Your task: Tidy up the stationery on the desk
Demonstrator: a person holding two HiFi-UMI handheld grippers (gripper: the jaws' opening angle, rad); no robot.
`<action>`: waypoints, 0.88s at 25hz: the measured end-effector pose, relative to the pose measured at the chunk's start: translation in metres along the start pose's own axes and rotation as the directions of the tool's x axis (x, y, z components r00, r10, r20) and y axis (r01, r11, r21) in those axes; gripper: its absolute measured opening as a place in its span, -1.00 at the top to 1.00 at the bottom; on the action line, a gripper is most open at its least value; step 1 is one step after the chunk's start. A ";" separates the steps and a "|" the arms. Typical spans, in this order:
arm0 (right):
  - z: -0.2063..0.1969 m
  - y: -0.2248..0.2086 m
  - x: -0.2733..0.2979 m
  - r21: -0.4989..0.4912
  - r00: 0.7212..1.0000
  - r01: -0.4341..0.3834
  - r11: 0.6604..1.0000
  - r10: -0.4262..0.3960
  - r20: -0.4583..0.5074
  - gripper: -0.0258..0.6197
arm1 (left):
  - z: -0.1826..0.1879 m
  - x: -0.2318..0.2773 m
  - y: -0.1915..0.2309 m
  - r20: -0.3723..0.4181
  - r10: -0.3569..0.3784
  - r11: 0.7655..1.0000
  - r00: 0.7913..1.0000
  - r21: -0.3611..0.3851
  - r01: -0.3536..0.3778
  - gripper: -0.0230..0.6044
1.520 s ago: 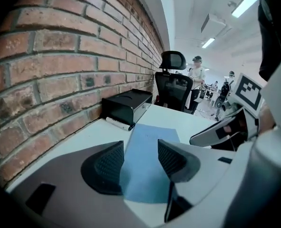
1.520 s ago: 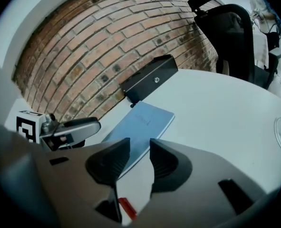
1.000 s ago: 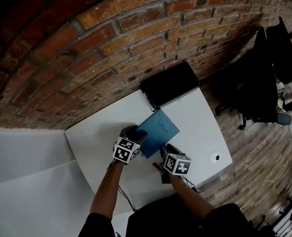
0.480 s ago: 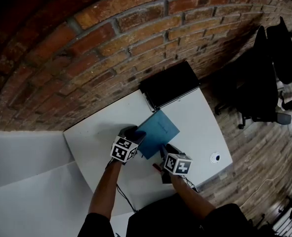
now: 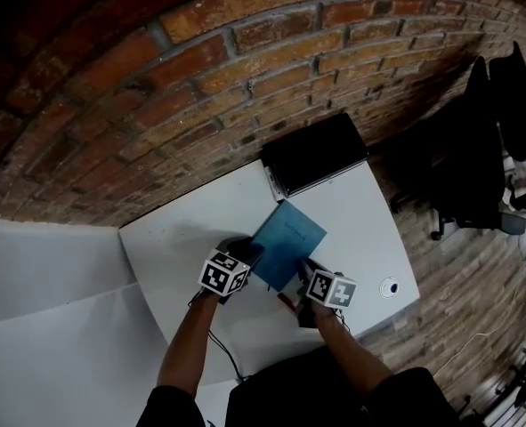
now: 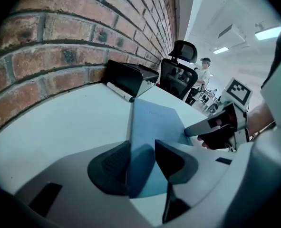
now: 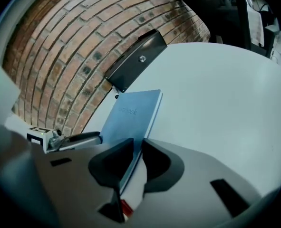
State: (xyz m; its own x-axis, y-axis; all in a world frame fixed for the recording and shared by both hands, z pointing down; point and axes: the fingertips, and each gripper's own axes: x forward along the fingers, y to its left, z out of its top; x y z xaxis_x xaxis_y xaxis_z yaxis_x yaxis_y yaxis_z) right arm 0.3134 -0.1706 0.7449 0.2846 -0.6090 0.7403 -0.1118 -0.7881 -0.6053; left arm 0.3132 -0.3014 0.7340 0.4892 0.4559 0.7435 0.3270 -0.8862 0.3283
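A blue notebook [image 5: 287, 243] lies on the white desk [image 5: 182, 238], at an angle to its edges. My left gripper [image 5: 247, 253] is at the notebook's near left corner. In the left gripper view the notebook [image 6: 154, 120] fills the gap of that gripper [image 6: 142, 163], whose jaws have just been closing on it. My right gripper [image 5: 305, 270] is at the near right edge. Its jaws have also just been closing, and in the right gripper view they [image 7: 138, 158] pinch the edge of the notebook [image 7: 130, 110]. Each gripper shows in the other's view, the right [image 6: 211, 127] and the left [image 7: 78, 138].
A black case [image 5: 314, 154] sits at the desk's far edge against the brick wall, with a white pen [image 6: 119, 91] beside it. A red item [image 7: 126, 207] lies under my right gripper. A small white round object [image 5: 388, 286] is at the desk's right; office chairs [image 5: 485, 140] stand beyond.
Both grippers stay at the notebook's near corners and their marker cubes have rolled slightly. The notebook lies where it was.
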 end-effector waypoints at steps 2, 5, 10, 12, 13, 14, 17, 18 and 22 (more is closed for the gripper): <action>0.000 0.000 0.000 0.010 1.000 -0.016 1.000 0.016 -0.004 0.70 | -0.002 -0.005 0.000 0.025 0.027 1.000 0.999 0.003 -0.027 0.44; 0.001 0.002 -0.001 0.004 1.000 -0.026 1.000 0.026 0.009 0.75 | -0.003 -0.013 0.001 0.066 0.069 0.998 0.995 -0.015 -0.068 0.50; 0.003 0.007 -0.001 0.007 0.998 -0.058 0.998 0.058 0.010 0.79 | -0.007 -0.026 0.000 0.110 0.093 0.994 0.990 -0.073 -0.086 0.60; 0.003 0.012 -0.002 0.000 0.997 -0.072 0.997 0.072 0.003 0.80 | -0.012 -0.031 0.000 0.118 0.100 0.992 0.988 -0.094 -0.089 0.61; 0.002 0.014 -0.003 -0.005 0.997 -0.079 0.997 0.079 0.000 0.80 | -0.015 -0.033 0.000 0.121 0.105 0.990 0.987 -0.104 -0.092 0.61; 0.001 0.017 -0.003 -0.013 0.996 -0.086 0.996 0.086 -0.003 0.81 | -0.018 -0.036 0.001 0.125 0.112 0.989 0.986 -0.114 -0.097 0.61; -0.004 0.026 -0.003 -0.044 0.994 -0.105 0.993 0.104 -0.024 0.81 | -0.026 -0.046 0.001 0.142 0.138 0.983 0.980 -0.143 -0.118 0.61; -0.007 0.029 -0.002 -0.052 0.993 -0.112 0.992 0.110 -0.032 0.81 | -0.029 -0.050 0.002 0.150 0.150 0.980 0.977 -0.151 -0.127 0.61; -0.018 0.042 0.001 -0.088 0.989 -0.139 0.986 0.134 -0.058 0.82 | -0.038 -0.068 0.007 0.183 0.205 0.967 0.961 -0.189 -0.171 0.65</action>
State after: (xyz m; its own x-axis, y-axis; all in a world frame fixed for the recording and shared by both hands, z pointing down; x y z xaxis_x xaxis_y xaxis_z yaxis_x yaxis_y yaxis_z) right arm 0.2915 -0.2062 0.7253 0.2110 -0.7134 0.6682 -0.2334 -0.7006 -0.6743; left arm 0.2512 -0.3417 0.7082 0.6855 0.2714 0.6756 0.0801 -0.9504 0.3005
